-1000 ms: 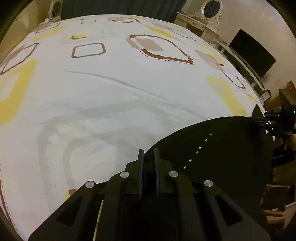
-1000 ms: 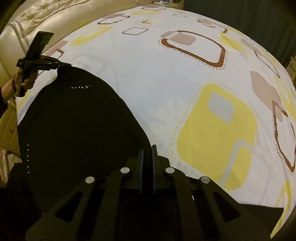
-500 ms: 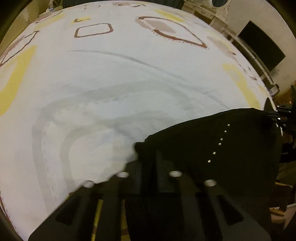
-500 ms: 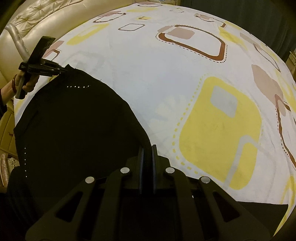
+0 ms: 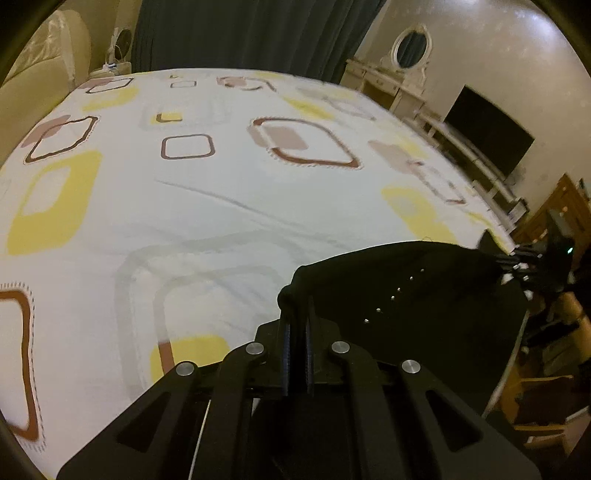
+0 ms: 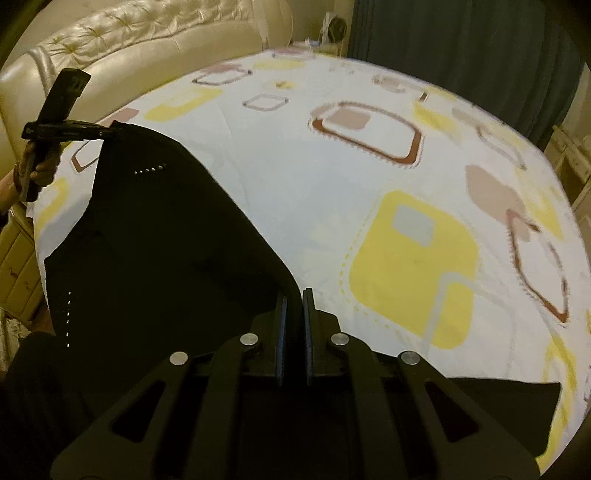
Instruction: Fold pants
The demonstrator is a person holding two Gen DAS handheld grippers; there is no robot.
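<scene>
Black pants [image 5: 424, 295] with rows of small white studs hang stretched between my two grippers, over the near edge of the bed. My left gripper [image 5: 297, 301] is shut on a bunched corner of the cloth. My right gripper [image 6: 293, 295] is shut on the opposite corner of the pants [image 6: 147, 240]. In the left wrist view the right gripper [image 5: 517, 264] pinches the far corner. The right wrist view shows the left gripper [image 6: 107, 131] at the far corner, with a hand [image 6: 40, 171] around its handle. The lower part of the pants is hidden under the gripper bodies.
The bed sheet [image 5: 184, 206] is white with yellow and brown squares and spreads wide beyond the pants. A cream tufted headboard [image 6: 129, 48] lies on the left, dark curtains [image 5: 240, 33] behind. A black TV [image 5: 487, 136], a mirrored dresser [image 5: 410, 46] and wooden furniture [image 5: 554, 210] stand off the bed's right side.
Both grippers have risen and drawn back with the pants' edge held, so the cloth is lifted off the sheet. More of the room beyond the bed shows.
</scene>
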